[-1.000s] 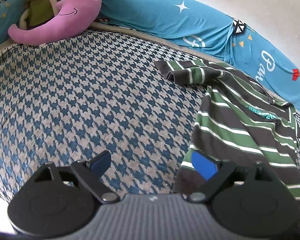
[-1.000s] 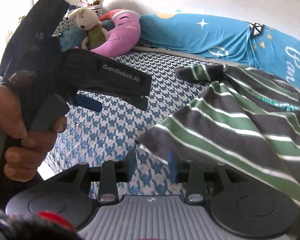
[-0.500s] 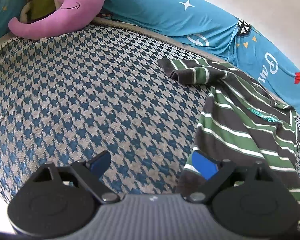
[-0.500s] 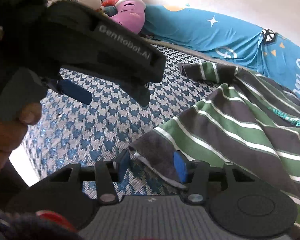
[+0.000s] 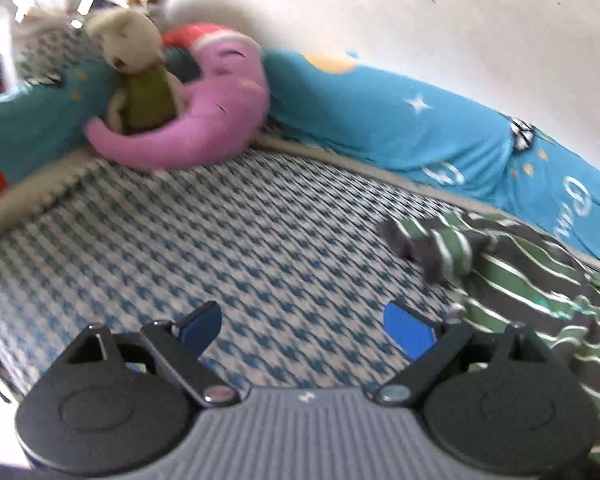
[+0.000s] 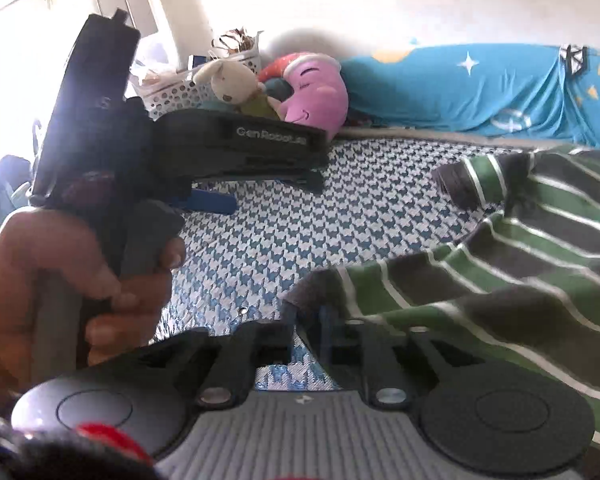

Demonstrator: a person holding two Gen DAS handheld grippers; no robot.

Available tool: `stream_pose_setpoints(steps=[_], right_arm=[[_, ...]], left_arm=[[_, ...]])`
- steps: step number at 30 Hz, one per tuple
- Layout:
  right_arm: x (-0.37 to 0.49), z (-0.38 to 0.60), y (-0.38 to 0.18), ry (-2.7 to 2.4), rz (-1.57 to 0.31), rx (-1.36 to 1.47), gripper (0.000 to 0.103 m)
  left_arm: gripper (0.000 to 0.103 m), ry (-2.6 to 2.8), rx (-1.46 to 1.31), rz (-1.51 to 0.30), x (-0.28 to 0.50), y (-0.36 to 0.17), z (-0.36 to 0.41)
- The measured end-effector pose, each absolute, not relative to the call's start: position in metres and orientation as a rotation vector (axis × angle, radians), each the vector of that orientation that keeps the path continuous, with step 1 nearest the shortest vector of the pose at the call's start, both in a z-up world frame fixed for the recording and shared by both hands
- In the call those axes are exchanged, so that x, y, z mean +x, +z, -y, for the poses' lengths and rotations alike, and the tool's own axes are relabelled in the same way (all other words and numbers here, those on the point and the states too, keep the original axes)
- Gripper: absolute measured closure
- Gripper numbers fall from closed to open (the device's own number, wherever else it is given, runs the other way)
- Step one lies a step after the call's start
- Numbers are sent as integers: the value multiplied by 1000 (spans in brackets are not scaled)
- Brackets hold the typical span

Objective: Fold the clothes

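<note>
Striped shirt (image 6: 500,264) lies rumpled on bed (image 5: 260,240), near blue bolster (image 5: 400,120). Right gripper (image 6: 320,332) pinches shirt's hem corner. Left gripper (image 5: 304,324) spread wide, empty, beside shirt. Risk: thin pinch slips under pull; sleeve bunches, skewing fold.

Bright daylight, blown out at upper left in the right wrist view. Heavy motion smear across the left wrist view, plush toys (image 5: 172,92) worst. Right gripper (image 6: 320,332) fingers blurred too. Fisheye bending plus dark vignette at corners.
</note>
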State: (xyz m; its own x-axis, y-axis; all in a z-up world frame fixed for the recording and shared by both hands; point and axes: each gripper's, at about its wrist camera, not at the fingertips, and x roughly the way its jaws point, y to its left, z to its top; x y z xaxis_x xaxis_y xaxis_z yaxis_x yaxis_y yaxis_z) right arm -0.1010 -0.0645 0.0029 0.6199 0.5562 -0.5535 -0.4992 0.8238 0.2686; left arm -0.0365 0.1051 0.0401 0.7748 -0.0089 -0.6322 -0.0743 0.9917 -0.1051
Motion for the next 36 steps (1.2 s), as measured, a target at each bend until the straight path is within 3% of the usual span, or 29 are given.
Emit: stream_pose_setpoints(steps=[31, 36], right_arm=[[-176, 198, 22, 148, -692, 117, 82], [-197, 236, 29, 33, -654, 190, 76]], left_arm=[[8, -243, 34, -822, -52, -7, -26], [8, -241, 37, -835, -50, -11, -27]])
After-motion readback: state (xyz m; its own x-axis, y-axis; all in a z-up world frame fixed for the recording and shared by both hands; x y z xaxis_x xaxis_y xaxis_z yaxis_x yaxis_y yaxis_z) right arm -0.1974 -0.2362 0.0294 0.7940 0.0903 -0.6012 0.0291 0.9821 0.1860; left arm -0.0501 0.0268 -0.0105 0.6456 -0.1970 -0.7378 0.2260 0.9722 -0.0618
